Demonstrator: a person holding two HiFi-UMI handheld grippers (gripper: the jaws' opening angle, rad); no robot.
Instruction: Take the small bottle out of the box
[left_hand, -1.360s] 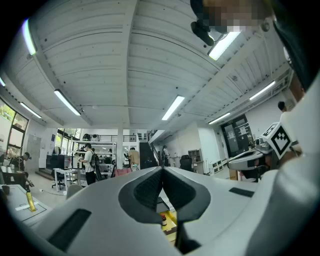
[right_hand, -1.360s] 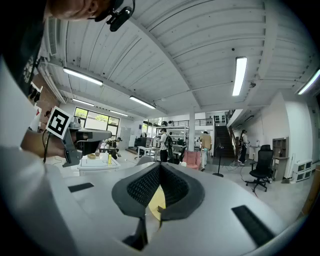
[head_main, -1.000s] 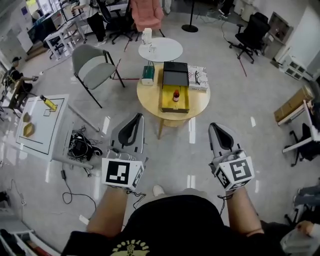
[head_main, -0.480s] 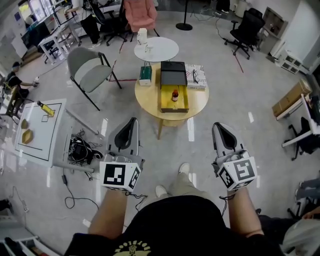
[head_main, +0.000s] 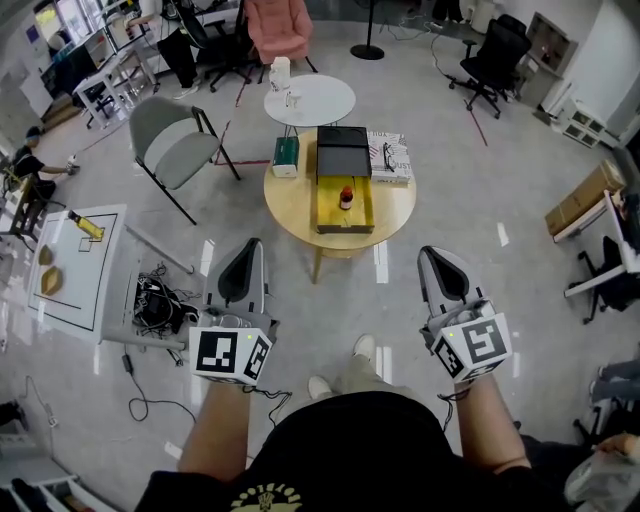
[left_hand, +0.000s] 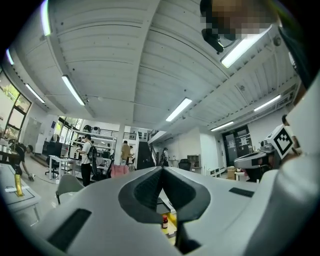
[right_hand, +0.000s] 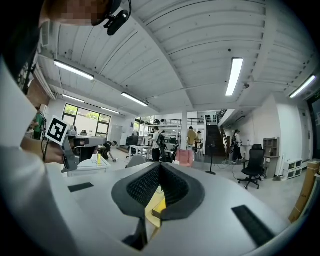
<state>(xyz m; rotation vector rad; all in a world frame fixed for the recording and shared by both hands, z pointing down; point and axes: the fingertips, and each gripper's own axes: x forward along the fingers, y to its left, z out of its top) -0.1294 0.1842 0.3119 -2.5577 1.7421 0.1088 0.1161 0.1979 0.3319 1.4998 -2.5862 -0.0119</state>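
The small bottle (head_main: 346, 197), brown with a red cap, stands upright in the open yellow box (head_main: 330, 213) on the round wooden table (head_main: 395, 205). The box's black lid (head_main: 343, 150) lies behind it. My left gripper (head_main: 247, 245) and right gripper (head_main: 436, 253) are held over the floor, well short of the table, both shut and empty. In the left gripper view the bottle (left_hand: 164, 221) shows small and far off below the shut jaws of the left gripper (left_hand: 161, 169). A piece of the yellow box (right_hand: 156, 205) shows under the right gripper (right_hand: 160, 165).
A green box (head_main: 285, 151) and a magazine with glasses (head_main: 392, 155) share the table. A small white round table (head_main: 310, 98) stands behind it, a grey chair (head_main: 172, 138) to the left. Cables (head_main: 155, 295) and a white table (head_main: 75, 262) lie at my left.
The person has stepped towards the table, which now looks a little nearer. My left gripper has drifted left and lower in the view. A foot now shows below.
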